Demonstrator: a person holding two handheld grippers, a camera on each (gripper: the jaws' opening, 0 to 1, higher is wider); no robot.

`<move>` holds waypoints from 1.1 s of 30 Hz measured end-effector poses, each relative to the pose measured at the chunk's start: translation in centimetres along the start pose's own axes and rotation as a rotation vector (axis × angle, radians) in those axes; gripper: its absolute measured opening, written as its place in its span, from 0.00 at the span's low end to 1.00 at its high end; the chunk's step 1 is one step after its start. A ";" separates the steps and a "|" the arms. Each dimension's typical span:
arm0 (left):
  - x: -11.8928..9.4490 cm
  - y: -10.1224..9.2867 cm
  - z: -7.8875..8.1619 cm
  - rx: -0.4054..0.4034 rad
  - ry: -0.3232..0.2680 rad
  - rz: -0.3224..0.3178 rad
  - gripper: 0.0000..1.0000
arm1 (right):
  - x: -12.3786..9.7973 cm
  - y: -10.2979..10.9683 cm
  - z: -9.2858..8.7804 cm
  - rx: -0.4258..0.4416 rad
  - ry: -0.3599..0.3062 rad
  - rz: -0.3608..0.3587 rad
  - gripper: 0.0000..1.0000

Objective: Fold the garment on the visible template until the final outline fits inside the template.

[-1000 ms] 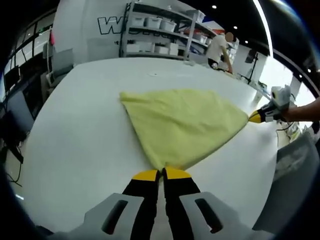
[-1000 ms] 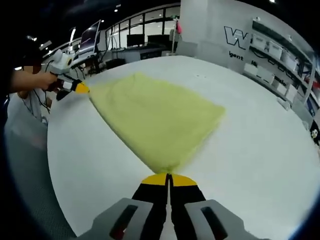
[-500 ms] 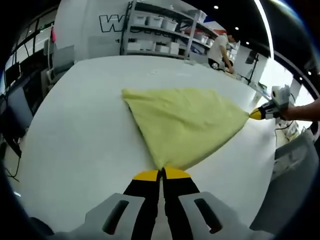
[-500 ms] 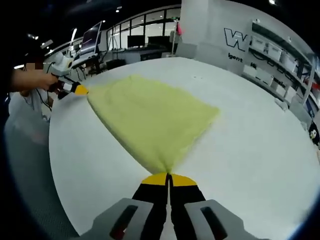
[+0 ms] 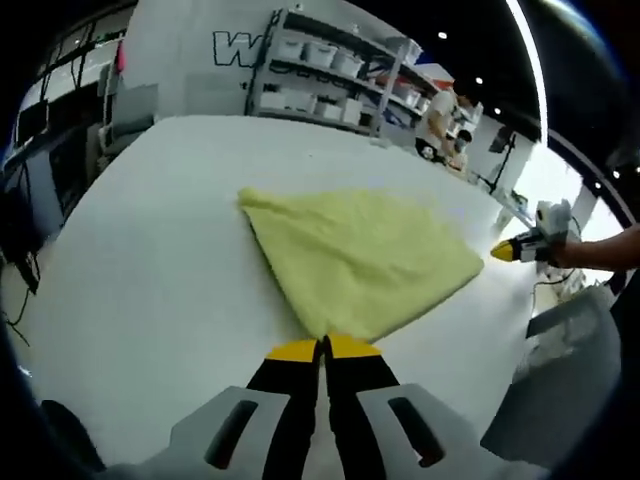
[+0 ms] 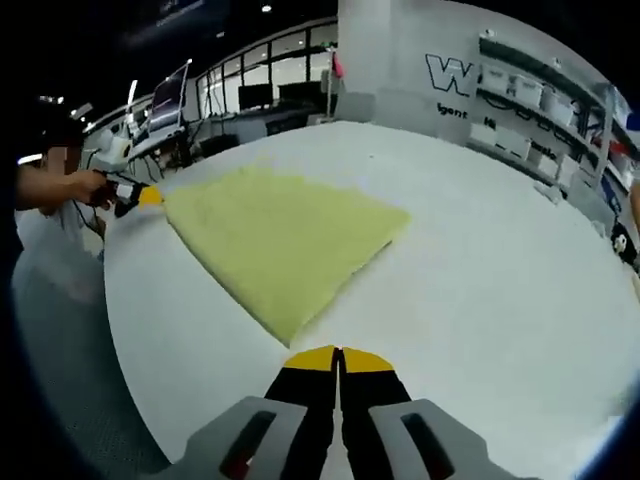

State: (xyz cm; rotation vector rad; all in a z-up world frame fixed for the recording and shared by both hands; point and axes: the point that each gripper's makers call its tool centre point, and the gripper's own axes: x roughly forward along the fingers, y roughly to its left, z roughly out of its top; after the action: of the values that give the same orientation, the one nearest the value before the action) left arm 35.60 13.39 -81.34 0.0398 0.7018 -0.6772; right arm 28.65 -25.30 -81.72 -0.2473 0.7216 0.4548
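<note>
While we look through the left gripper view, we see one yellow garment (image 5: 360, 258) lying flat on the white tabletop (image 5: 150, 270). It makes a shape with three corners. Our left gripper (image 5: 322, 347) has two black jaws with yellow tips. The tips are pressed together right at the near corner of the garment, and we cannot tell if any cloth is caught between them. Far off to one side we see the right gripper (image 5: 505, 251), held by a hand (image 5: 560, 252). Its yellow tip sits just beside the far corner of the garment, with a small strip of white tabletop between them. Behind the tabletop stands one shelf rack (image 5: 330, 75) with many white bins. On the white wall (image 5: 190, 50) we can read a big letter "W"; the other letters are cut off.

Through the right gripper view, we see the same garment (image 6: 280, 235) lying flat on the tabletop (image 6: 480, 260). The right gripper (image 6: 338, 355) has its two jaws squeezed together with nothing between them. Its tips are near the closest corner of the garment but not touching it. At the far corner we see the left gripper (image 6: 150, 196), held by a hand (image 6: 85, 185), with its yellow tip right at the cloth edge. On the wall (image 6: 400, 60) we read a "W" with small letters under it, too small to read.
</note>
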 end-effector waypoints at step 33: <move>-0.5 0.1 -1.1 -0.025 0.029 -0.033 0.15 | 3.1 3.6 0.8 0.051 -0.010 0.142 0.00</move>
State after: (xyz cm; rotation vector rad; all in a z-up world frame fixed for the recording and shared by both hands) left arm 34.75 14.04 -81.95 0.0155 0.7404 -0.7002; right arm 29.45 -20.92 -83.50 -0.1465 0.7429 0.5711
